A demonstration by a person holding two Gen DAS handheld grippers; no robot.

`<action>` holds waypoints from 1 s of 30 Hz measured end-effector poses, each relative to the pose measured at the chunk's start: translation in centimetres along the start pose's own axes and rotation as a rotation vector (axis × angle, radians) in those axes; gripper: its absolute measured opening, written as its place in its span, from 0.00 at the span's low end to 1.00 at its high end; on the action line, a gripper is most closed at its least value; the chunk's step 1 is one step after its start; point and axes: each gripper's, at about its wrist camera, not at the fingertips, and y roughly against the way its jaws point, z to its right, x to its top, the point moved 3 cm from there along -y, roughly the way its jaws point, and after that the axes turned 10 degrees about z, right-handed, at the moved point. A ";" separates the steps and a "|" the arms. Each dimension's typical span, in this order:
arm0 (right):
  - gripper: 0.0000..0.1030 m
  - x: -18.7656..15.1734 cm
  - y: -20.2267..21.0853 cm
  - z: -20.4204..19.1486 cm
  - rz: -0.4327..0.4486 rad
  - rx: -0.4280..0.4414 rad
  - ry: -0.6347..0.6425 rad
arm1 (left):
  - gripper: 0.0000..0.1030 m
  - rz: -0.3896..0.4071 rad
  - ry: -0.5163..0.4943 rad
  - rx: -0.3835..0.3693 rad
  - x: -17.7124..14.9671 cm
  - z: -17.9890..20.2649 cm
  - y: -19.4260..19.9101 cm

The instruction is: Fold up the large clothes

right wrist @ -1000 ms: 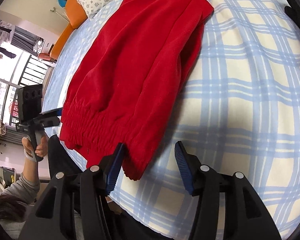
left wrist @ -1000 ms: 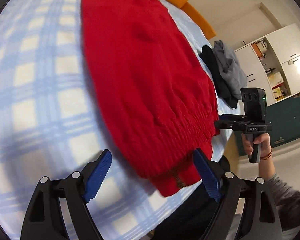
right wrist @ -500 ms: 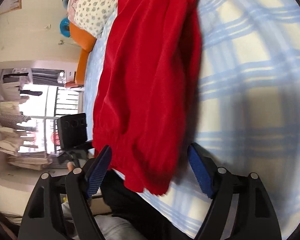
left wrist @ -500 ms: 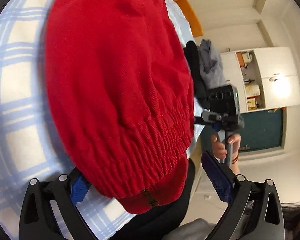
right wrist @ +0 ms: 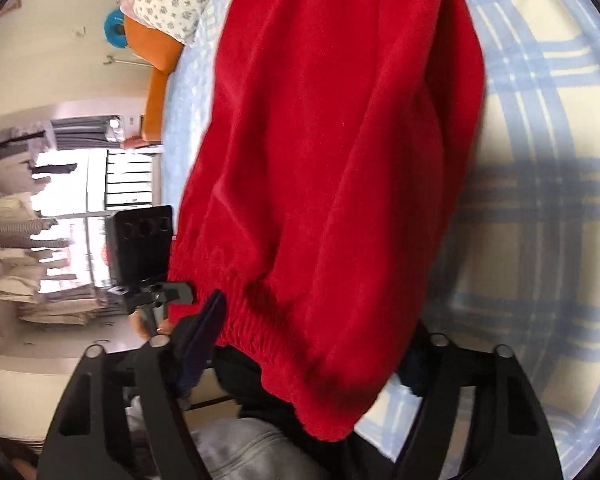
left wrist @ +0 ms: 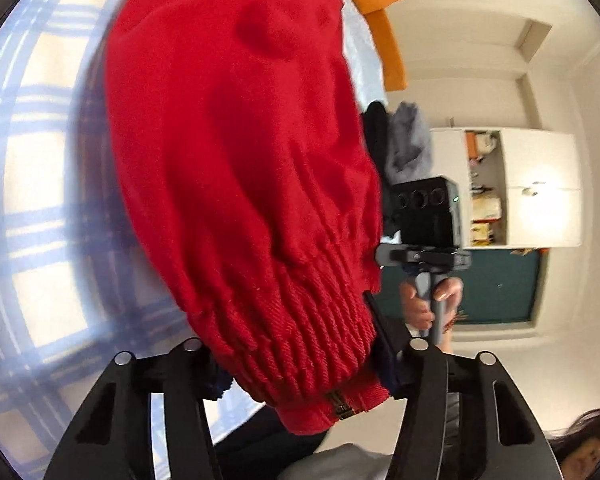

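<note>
A white cupboard (left wrist: 540, 188) stands against the far wall in the left wrist view; its open compartment holds small boxes and bottles, too small to name.

The red garment (left wrist: 240, 184) lies on the bed (left wrist: 36, 184), over the blue and cream checked cover, with its ribbed elastic hem hanging off the near edge. The left gripper (left wrist: 300, 364) has that ribbed hem between its fingers – the right finger (left wrist: 384, 356) lies against the cloth by a small brown tag, while the left finger is hidden behind the fabric, so I cannot tell whether the pads press on it. Its fingers have just been closing, with the hem between them.

The right gripper (right wrist: 308, 344) straddles the other hem corner of the garment (right wrist: 340, 160). Its left finger (right wrist: 202, 340) stands just beside the gathered band, its right finger is mostly covered by the cloth, and the fingers are fairly wide apart – they have closed a little, with the cloth between them. Whether they clamp it I cannot tell.

Compared with a second ago, both cameras have rolled and the hem now fills the space between each pair of fingers, where before it lay ahead of them.

Dark and grey clothes (left wrist: 400, 148) sit piled at the bed's far edge.
</note>
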 end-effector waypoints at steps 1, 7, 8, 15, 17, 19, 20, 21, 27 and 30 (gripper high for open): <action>0.63 0.1 0.1 -0.2 0.001 0.015 -0.006 | 0.53 0.001 0.004 -0.009 0.2 0.2 -0.1; 0.30 0.4 0.9 1.2 0.025 0.075 -0.084 | 0.50 0.020 0.042 -0.070 1.8 1.0 0.4; 0.29 0.3 1.0 1.3 0.033 0.101 -0.104 | 0.49 0.023 0.043 -0.078 2.1 1.1 0.9; 0.28 2.2 3.1 -0.4 0.107 0.218 -0.143 | 0.49 0.052 0.058 -0.126 6.3 3.7 2.5; 0.28 3.4 3.7 -1.2 0.132 0.229 -0.134 | 0.49 0.064 0.067 -0.133 8.3 4.4 2.6; 0.28 4.8 3.9 -1.7 0.150 0.234 -0.134 | 0.49 0.064 0.062 -0.136 10.4 5.1 2.5; 0.28 6.0 4.2 -1.7 0.160 0.242 -0.146 | 0.49 0.066 0.073 -0.137 11.6 5.2 2.4; 0.28 6.6 4.0 -1.8 0.167 0.245 -0.154 | 0.49 0.068 0.082 -0.139 12.5 5.3 2.2; 0.28 11.5 3.3 -2.1 0.187 0.247 -0.206 | 0.49 0.086 0.154 -0.151 18.7 4.0 1.6; 0.28 13.8 3.2 -1.8 0.200 0.255 -0.228 | 0.49 0.107 0.203 -0.175 21.5 2.6 1.4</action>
